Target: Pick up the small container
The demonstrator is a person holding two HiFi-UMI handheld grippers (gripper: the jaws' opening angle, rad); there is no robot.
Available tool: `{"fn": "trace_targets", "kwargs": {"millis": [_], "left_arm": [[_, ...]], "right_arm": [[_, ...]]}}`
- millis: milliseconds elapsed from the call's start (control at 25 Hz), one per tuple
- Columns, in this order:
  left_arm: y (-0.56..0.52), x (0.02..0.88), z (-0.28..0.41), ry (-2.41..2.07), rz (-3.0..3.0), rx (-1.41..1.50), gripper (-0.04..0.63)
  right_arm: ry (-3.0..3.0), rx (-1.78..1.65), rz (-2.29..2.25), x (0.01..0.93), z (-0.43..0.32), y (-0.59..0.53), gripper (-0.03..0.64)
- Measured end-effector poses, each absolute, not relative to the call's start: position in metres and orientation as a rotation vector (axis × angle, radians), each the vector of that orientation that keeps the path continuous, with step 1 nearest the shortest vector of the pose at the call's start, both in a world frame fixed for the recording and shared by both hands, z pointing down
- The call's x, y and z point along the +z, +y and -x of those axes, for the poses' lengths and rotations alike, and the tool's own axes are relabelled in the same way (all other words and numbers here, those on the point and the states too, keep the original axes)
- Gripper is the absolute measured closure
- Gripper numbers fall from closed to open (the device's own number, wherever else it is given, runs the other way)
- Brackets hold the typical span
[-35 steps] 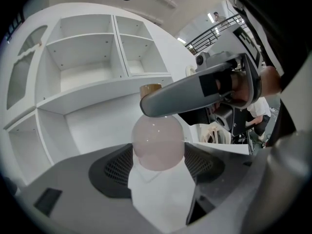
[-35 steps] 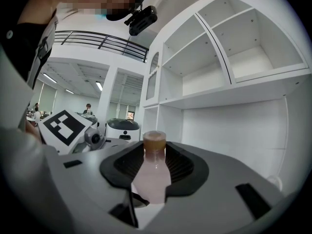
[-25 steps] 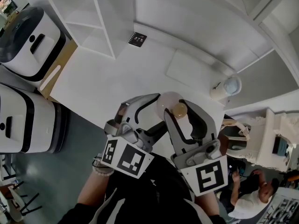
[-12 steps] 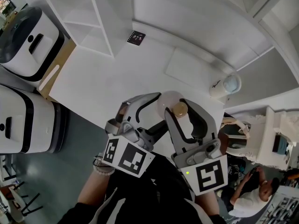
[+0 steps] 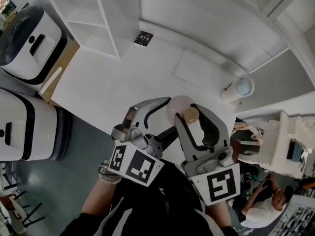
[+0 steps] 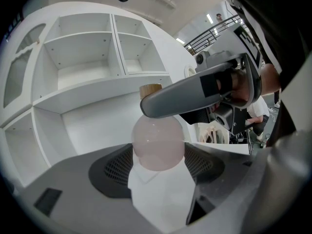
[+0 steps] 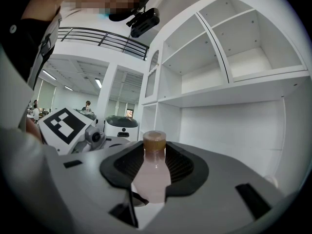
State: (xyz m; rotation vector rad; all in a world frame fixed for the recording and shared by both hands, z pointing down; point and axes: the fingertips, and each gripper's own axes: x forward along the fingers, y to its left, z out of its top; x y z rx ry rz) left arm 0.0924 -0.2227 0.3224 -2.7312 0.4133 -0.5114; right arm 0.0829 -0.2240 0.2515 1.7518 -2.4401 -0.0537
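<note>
Roughly upright, the small container (image 5: 180, 105), a pink round-bellied flask, hangs in the air over the near edge of the white table (image 5: 128, 77). Its long axis is close to vertical and its cork (image 5: 191, 114) points up. The right gripper (image 5: 193, 118) pinches it by the neck, just under the cork. The left gripper (image 5: 170, 116) reaches in from the left, its jaws spread wide and pressed against either side of the round belly. Both grippers are held close in front of the person's body. Their marker cubes face near and their jaws point far, converging on the flask.
</note>
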Motion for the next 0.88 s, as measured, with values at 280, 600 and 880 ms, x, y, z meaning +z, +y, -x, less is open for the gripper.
{"fn": "trace_targets", "kwargs": {"millis": [280, 600, 880], "left_arm": [[-0.2205, 0.3224, -0.0915, 0.411, 2.734, -0.506, 0.262], [-0.2185, 0.3228, -0.0913, 0.404, 2.742, -0.502, 0.262], [-0.2177, 0.323, -0.09, 0.405, 2.74, -0.502, 0.262]], "right_arm": [[-2.436, -0.058, -1.752, 0.2508, -0.0814, -0.2222, 0.476], [-2.424, -0.057, -1.75, 0.2512, -0.0804, -0.2205, 0.476], [-2.419, -0.059, -1.748, 0.2514, -0.0791, -0.2196, 0.476]]}}
